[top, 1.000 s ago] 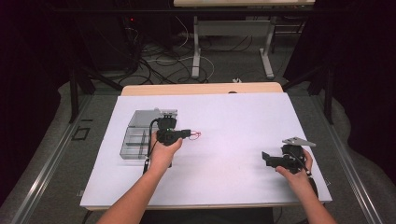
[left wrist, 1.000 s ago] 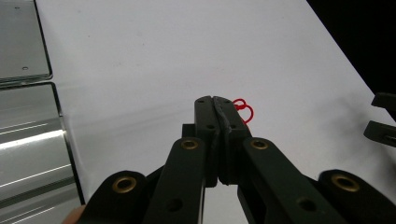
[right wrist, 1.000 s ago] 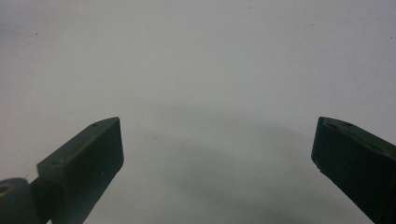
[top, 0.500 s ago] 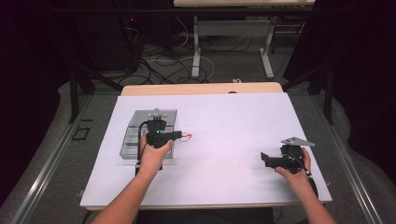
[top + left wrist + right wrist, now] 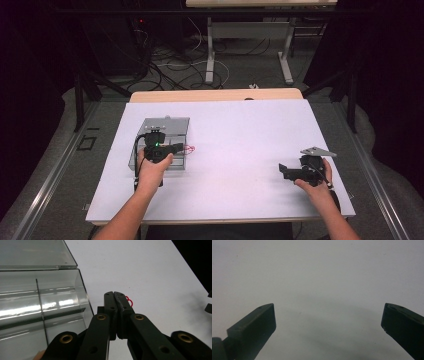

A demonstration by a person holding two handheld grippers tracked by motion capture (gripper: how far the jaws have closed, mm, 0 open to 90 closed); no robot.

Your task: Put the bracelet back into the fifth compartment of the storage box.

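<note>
Left gripper (image 5: 181, 148): in the high view it lies at the near right corner of the clear box, jaws pointing toward the table's right. In the left gripper view (image 5: 115, 295) the two black jaws meet flat along their length, clenched on a thin red loop.
Red loop (image 5: 129, 300): a small wire-like red thing, pinched between the left jaw tips; a curl of it sticks out on the right of the tips. In the high view (image 5: 190, 148) it shows as a red squiggle just beyond the tips, over the white sheet and just beside the box's right wall.
Clear box (image 5: 165, 131): a see-through case on the left half of the sheet. In the left gripper view (image 5: 42, 305) its open tray shows a thin dark divider, and its flat lid lies open beyond it.
Left hand (image 5: 152, 167): wraps the gripper body from below; the forearm comes in from the bottom edge.
Right gripper (image 5: 287, 171): rests low over the right side of the sheet, well apart from the box, jaws pointing left. In the right gripper view (image 5: 328, 317) the jaws stand wide, released, with bare sheet between them.
Right hand (image 5: 316, 181): grips the body, grey plate on top.
Sheet (image 5: 240, 135): white, covers the tabletop; a wooden edge shows at its far side.
</note>
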